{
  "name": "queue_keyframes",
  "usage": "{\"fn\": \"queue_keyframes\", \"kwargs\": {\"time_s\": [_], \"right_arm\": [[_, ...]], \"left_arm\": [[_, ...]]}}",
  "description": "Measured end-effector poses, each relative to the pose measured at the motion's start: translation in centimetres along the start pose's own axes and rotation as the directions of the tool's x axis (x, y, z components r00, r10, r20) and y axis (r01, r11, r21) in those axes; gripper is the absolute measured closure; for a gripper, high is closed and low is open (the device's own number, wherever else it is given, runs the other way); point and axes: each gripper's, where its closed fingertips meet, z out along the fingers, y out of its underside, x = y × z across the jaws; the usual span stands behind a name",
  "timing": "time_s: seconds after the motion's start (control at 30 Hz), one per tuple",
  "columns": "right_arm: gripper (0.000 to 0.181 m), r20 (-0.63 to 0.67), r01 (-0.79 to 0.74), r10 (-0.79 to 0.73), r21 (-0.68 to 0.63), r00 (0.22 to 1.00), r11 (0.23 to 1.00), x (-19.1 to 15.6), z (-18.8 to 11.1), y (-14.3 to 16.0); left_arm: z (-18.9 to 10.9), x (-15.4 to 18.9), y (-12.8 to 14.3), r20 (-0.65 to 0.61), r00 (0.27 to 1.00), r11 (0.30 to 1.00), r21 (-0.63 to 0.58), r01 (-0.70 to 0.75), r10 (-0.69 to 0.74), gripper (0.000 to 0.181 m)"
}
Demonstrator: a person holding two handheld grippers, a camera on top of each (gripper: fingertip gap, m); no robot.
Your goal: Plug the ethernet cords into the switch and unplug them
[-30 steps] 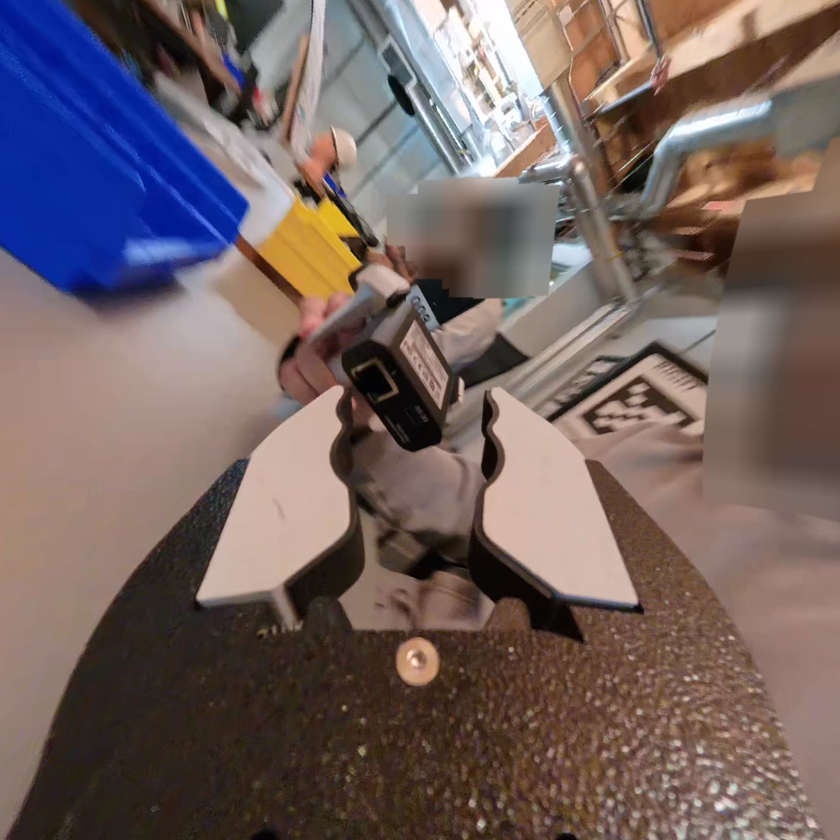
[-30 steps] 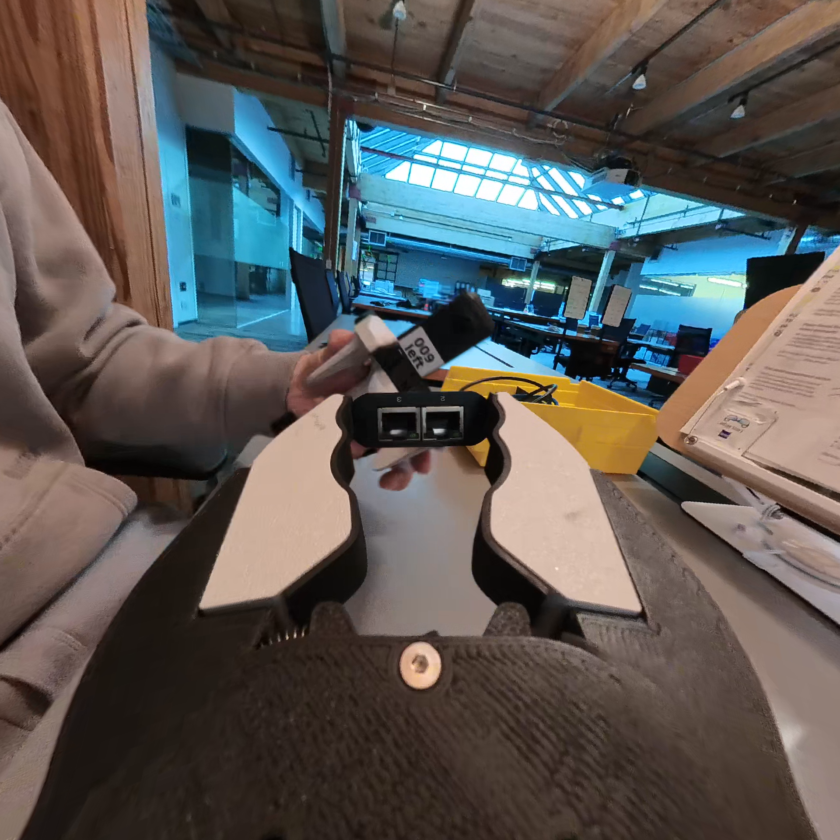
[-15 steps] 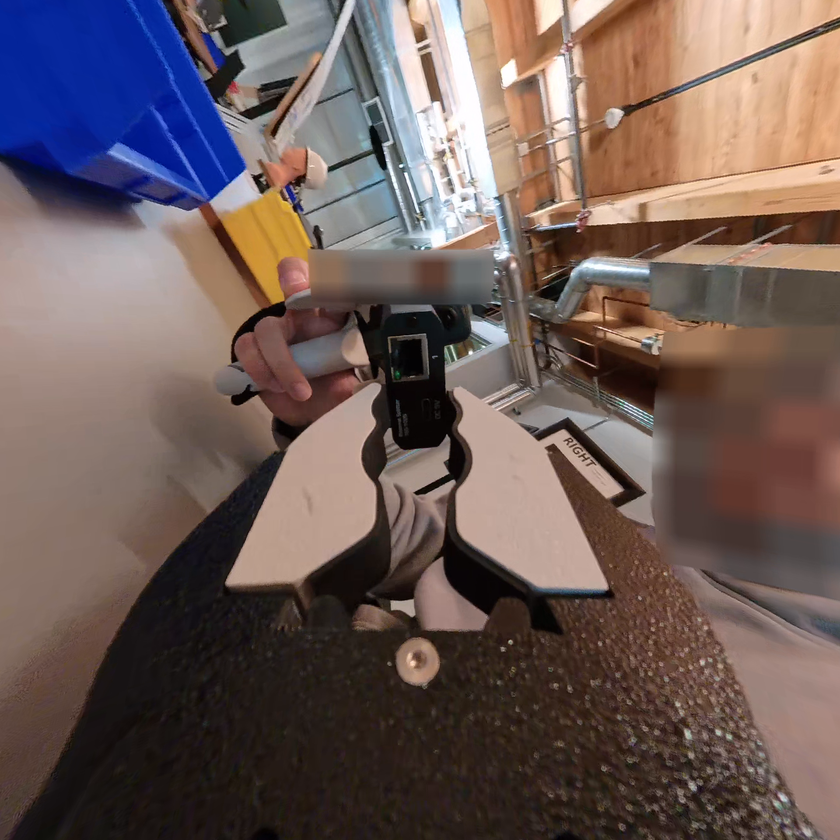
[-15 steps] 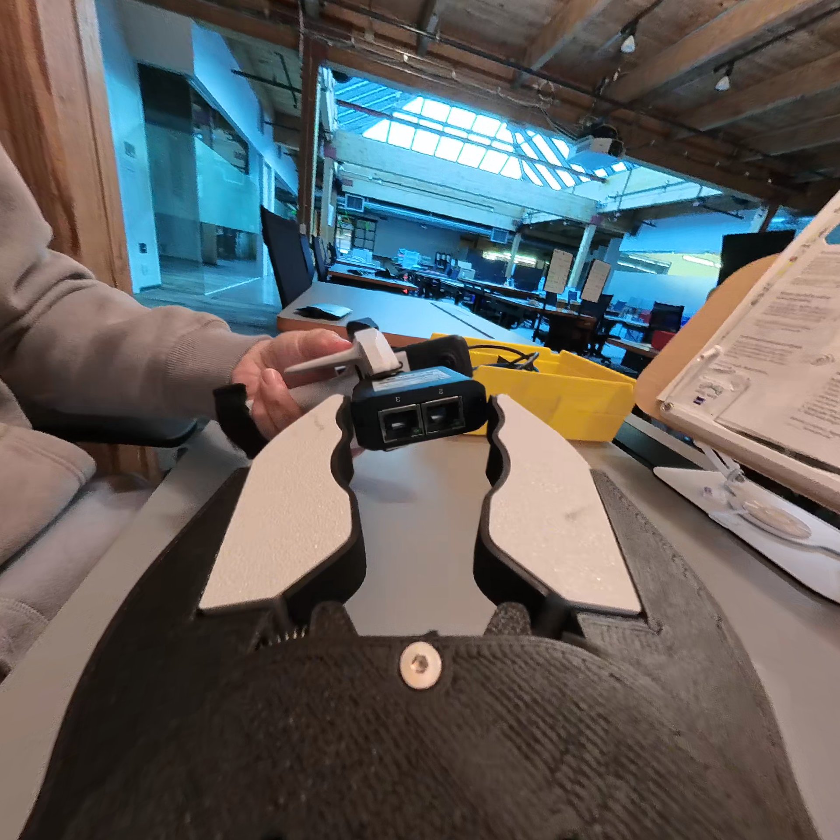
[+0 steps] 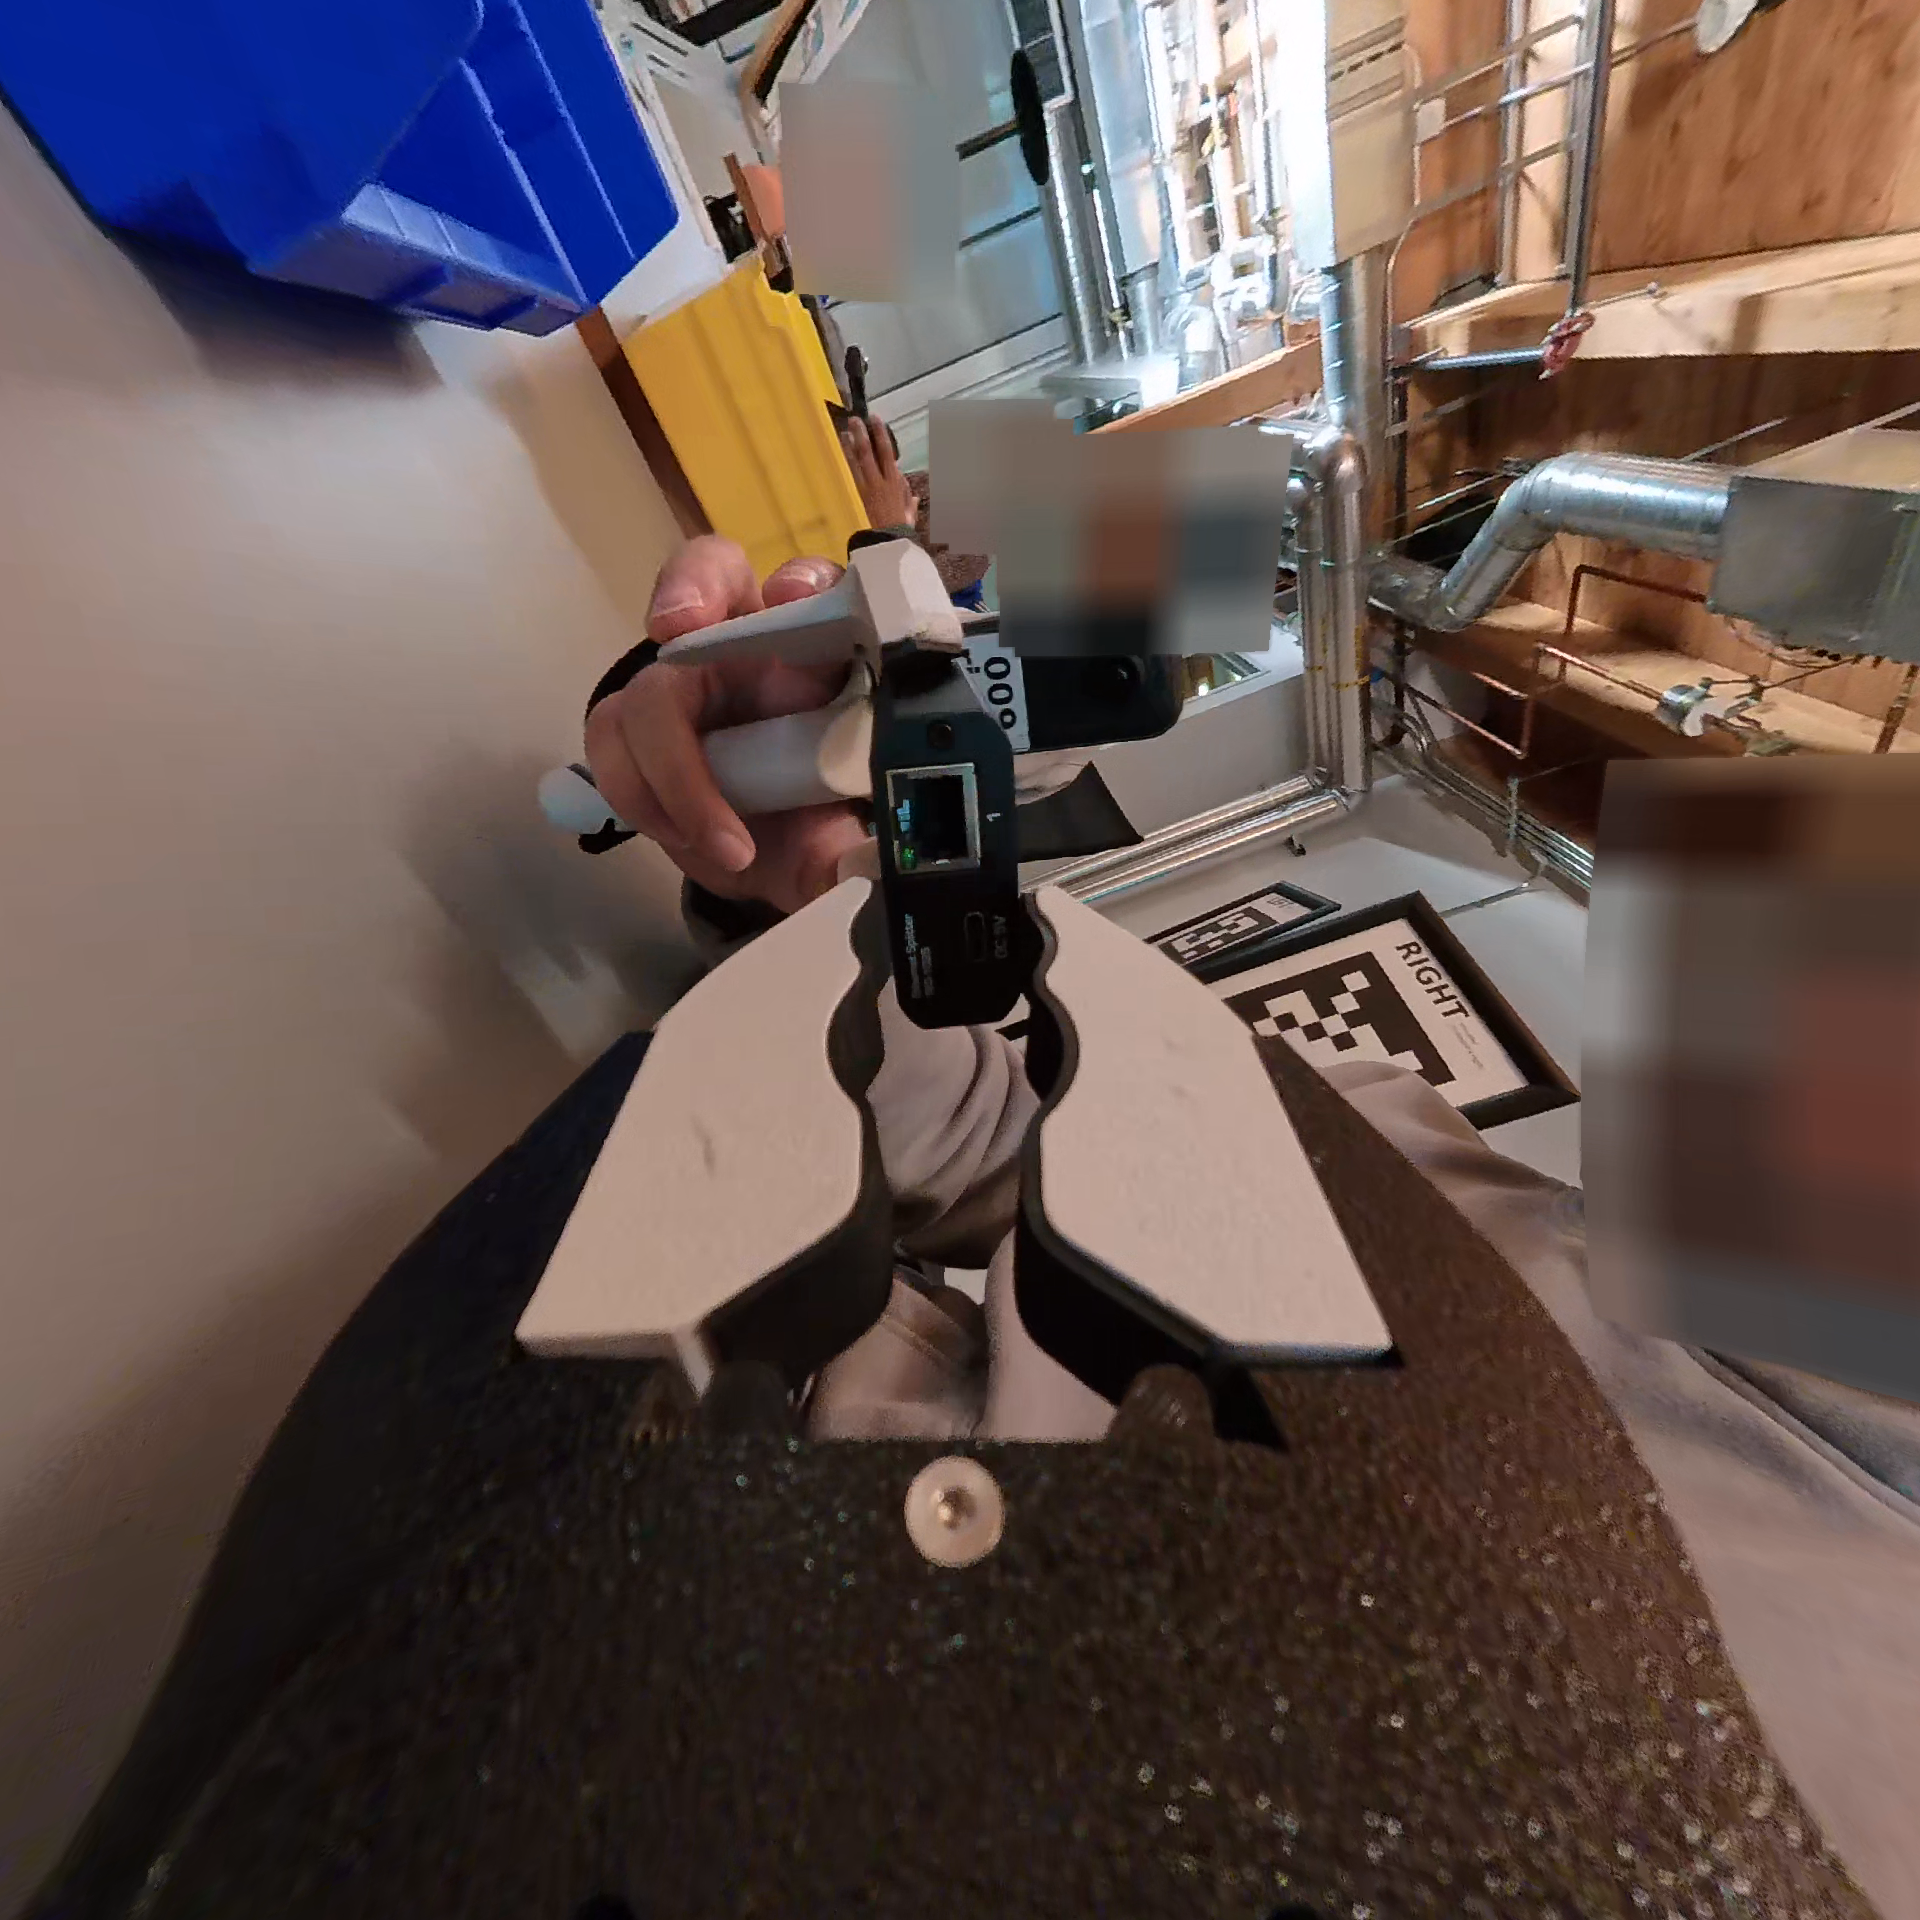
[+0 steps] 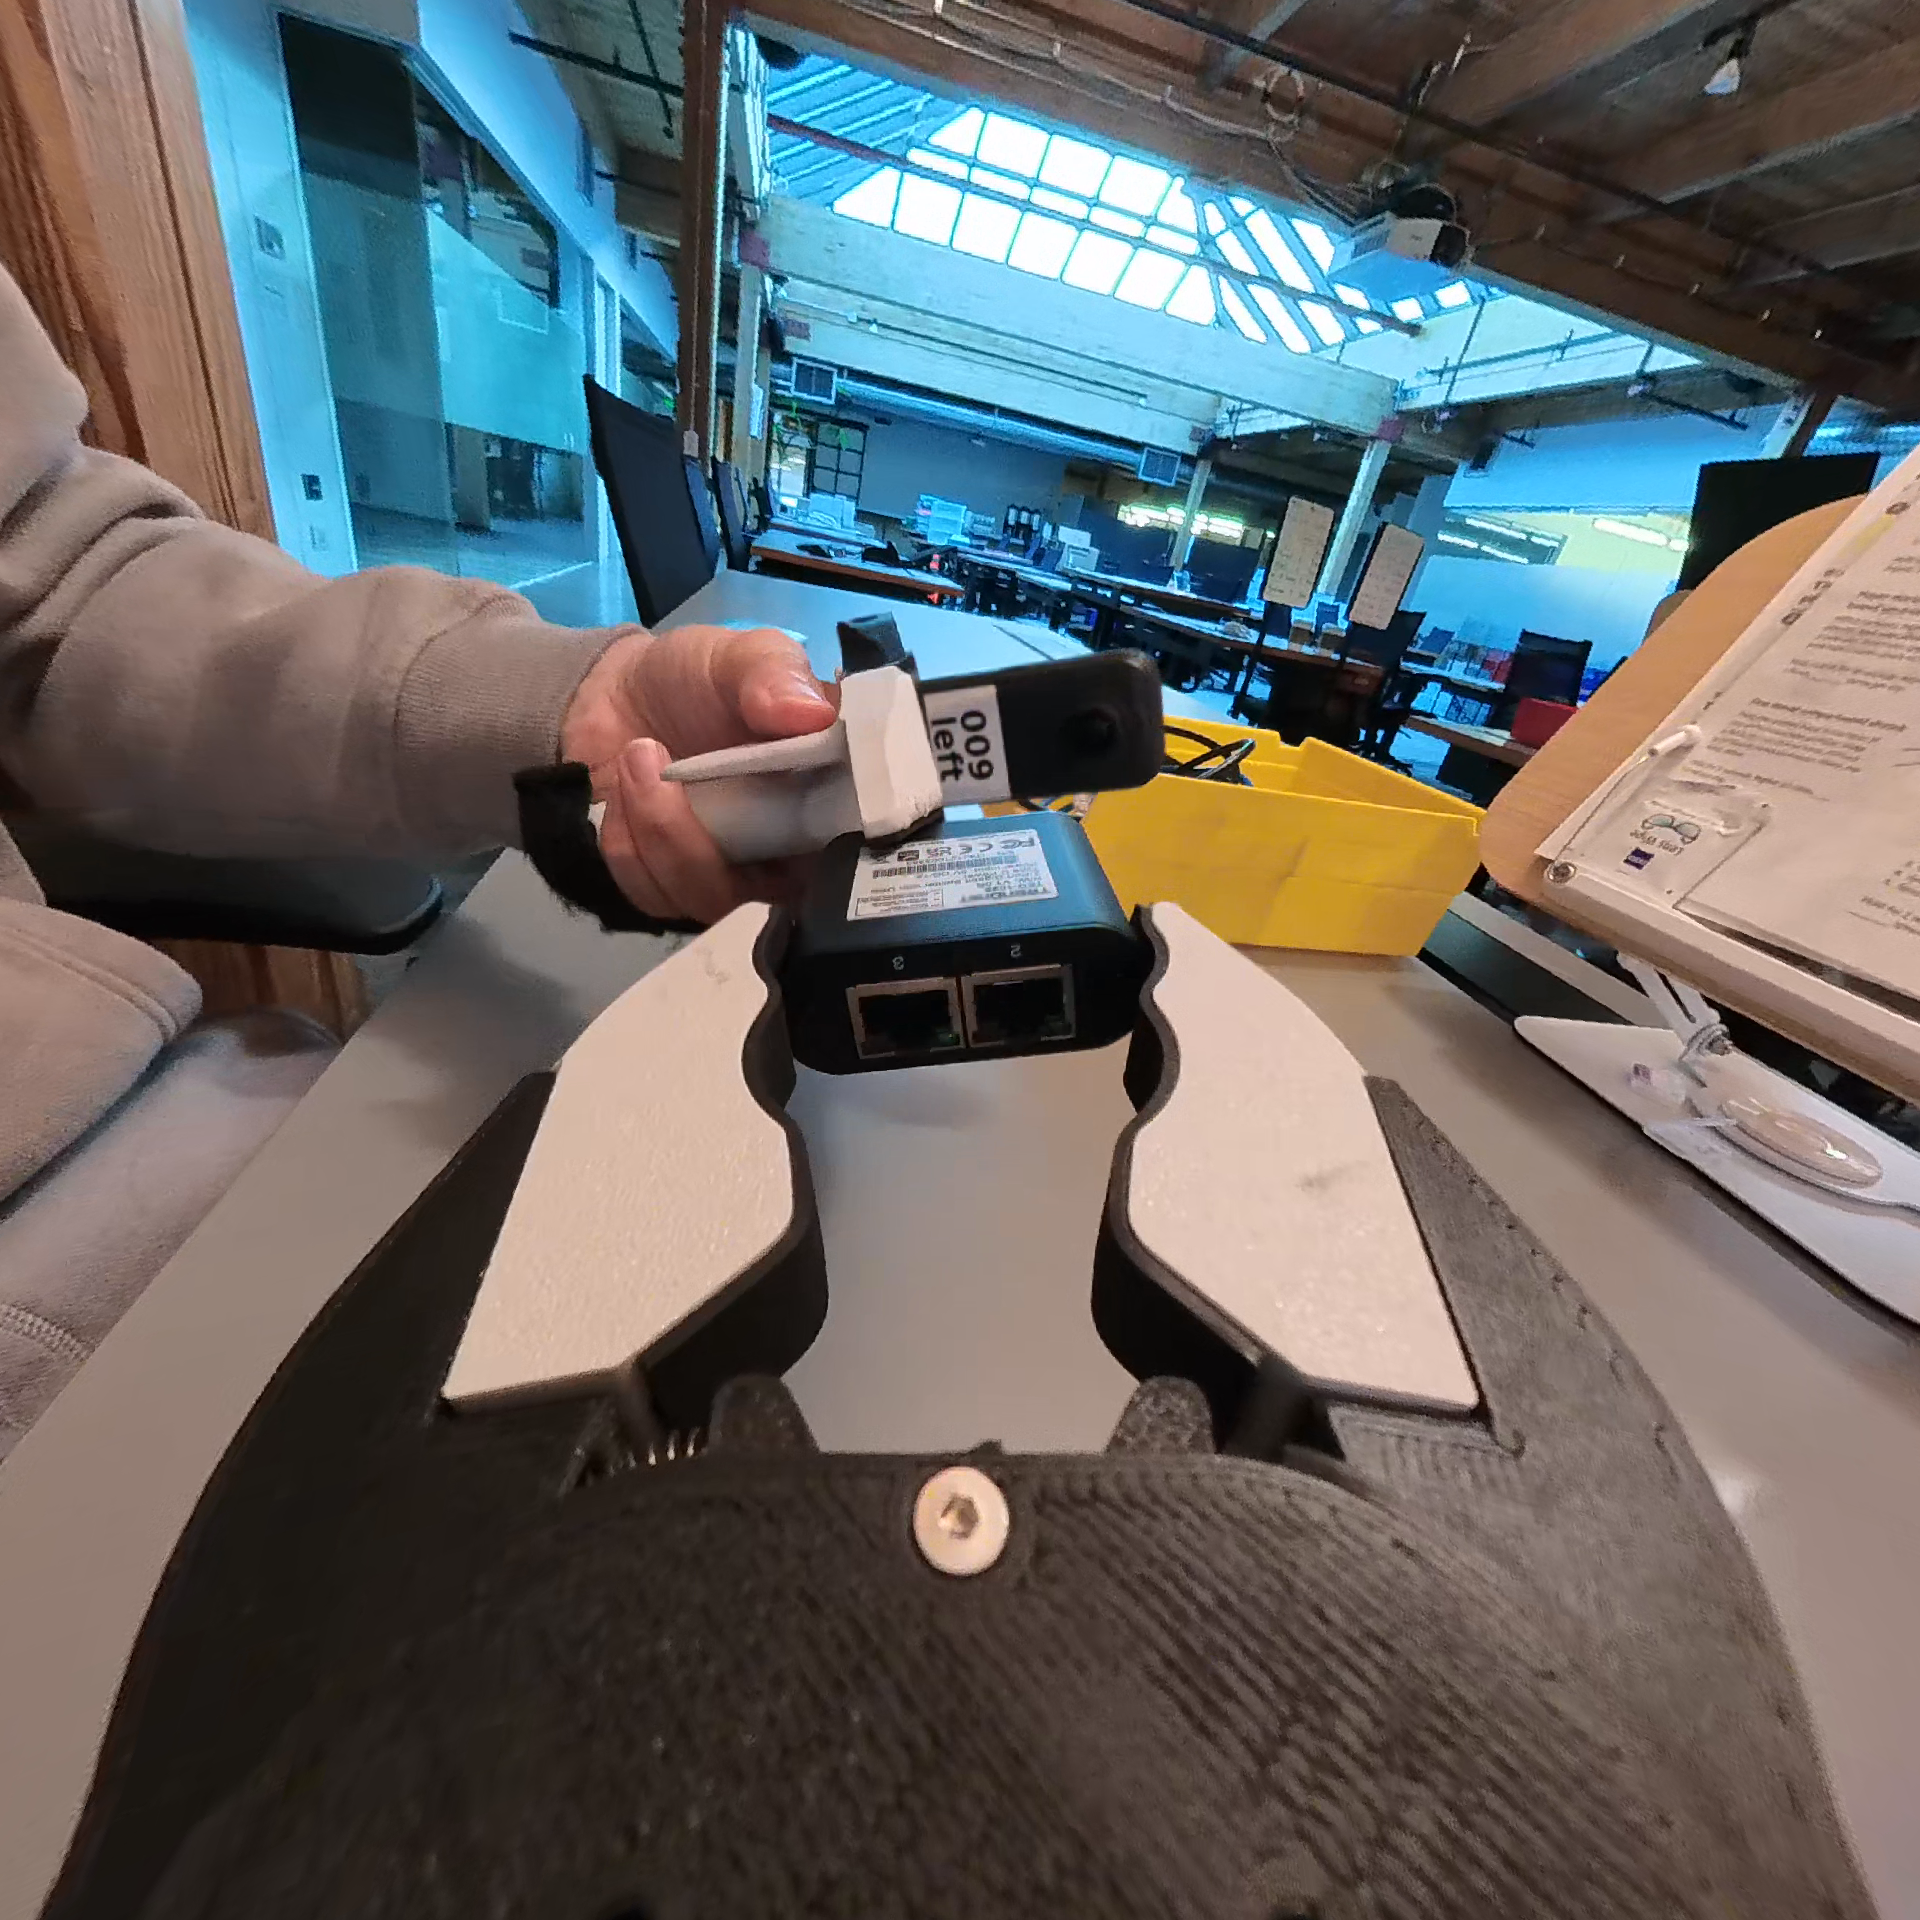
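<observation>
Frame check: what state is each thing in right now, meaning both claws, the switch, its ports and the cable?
switch: clamped between both claws
paired ports: both empty
single port: empty, small green light beside it
left claw: shut on the switch
right claw: shut on the switch
black cable: unplugged, lying in the yellow bin

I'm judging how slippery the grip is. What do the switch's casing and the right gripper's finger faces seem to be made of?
The switch looks like moulded black plastic, smooth and satin: rounded corners, soft sheen, a paper label on top. The right gripper has fingers faced in matte pale grey with a fine grainy texture, possibly printed plastic or a rubbery pad; the pictures leave that open.
</observation>
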Motion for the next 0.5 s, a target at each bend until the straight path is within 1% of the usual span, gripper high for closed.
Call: {"fn": "queue_keyframes", "kwargs": {"time_s": [0.1,0.13,0.23,0.3,0.33,0.37,0.43,0.5], "right_arm": [[0.119,-0.016,-0.04,0.039,-0.069,0.999,0.997,0.3,0.2,0.8],[0.119,-0.026,-0.053,0.052,-0.074,0.998,0.996,0.4,0.3,0.8],[0.119,-0.054,-0.112,0.109,-0.046,0.993,0.993,0.8,0.7,0.8],[0.119,-0.062,-0.168,0.167,-0.018,0.984,0.986,1.3,0.6,1.0],[0.119,-0.061,-0.194,0.193,-0.001,0.979,0.981,1.5,0.3,1.0],[0.119,-0.07,-0.216,0.217,0.019,0.974,0.976,1.9,-0.1,1.0],[0.119,-0.088,-0.248,0.253,0.064,0.964,0.967,2.7,-1.1,0.8],[0.119,-0.103,-0.266,0.275,0.099,0.956,0.959,3.2,-1.7,0.9]], "left_arm": [[-0.3,-0.3,-0.4,0.044,0.999,1.0,0.025,-0.005,0.004,0.158],[-0.4,-0.3,-0.6,0.046,0.999,0.999,0.039,-0.014,0.013,0.158],[-0.9,-0.6,-1.3,0.073,0.995,0.993,0.09,-0.07,0.064,0.154],[-1.4,-0.9,-1.7,0.131,0.984,0.985,0.101,-0.138,0.124,0.147],[-1.8,-1.1,-1.8,0.177,0.97,0.979,0.092,-0.184,0.166,0.14],[-2.5,-1.1,-2.1,0.226,0.948,0.965,0.085,-0.247,0.223,0.134],[-4.6,-0.1,-3.4,0.328,0.876,0.912,0.088,-0.401,0.353,0.134],[-7.8,0.8,-5.2,0.469,0.762,0.844,0.062,-0.533,0.447,0.133]]}}
